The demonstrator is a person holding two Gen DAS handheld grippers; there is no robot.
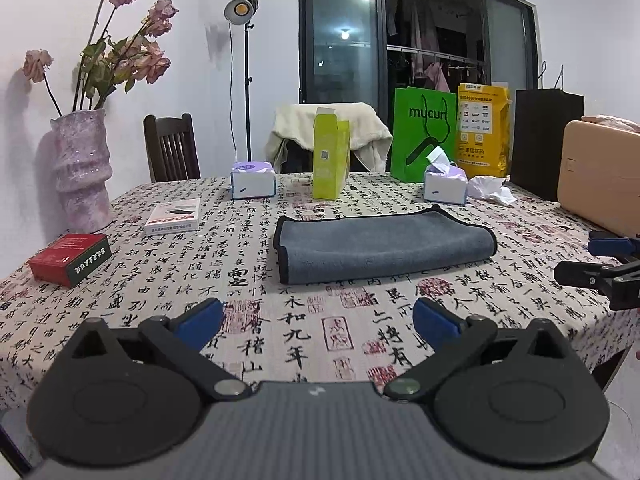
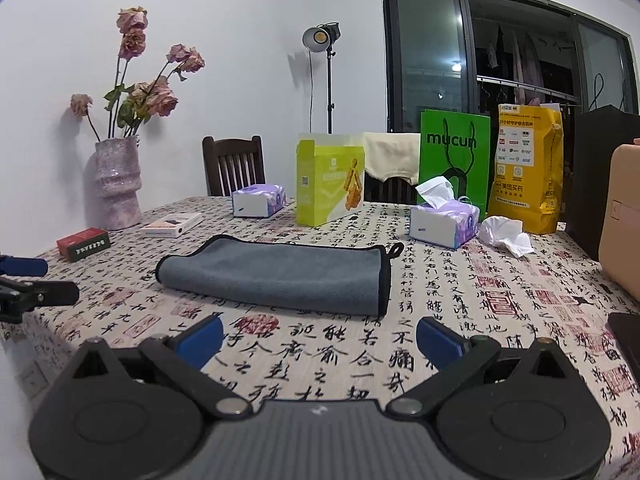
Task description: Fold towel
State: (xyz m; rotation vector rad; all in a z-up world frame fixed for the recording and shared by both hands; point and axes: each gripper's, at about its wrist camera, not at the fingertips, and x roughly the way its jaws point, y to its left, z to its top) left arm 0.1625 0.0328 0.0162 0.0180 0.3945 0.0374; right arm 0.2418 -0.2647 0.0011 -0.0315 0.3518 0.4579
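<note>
Leftmost, a pink vase [image 1: 81, 168] holds wilted roses [image 1: 136, 40]. Both the left gripper [image 1: 318, 320] and right gripper [image 2: 319, 338] hover near the surface [image 1: 360, 340] with fingers spread wide, holding nothing. Between them and farther back lies the grey towel [image 1: 380, 246], folded flat — beyond it, to the right, a tissue box [image 2: 444, 222] with a sheet sticking out.

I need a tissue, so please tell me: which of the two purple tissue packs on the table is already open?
The right tissue pack, standing before the green bag, is open: a white tissue sticks up from its top. The left pack, near the wooden chair, shows none.
</note>
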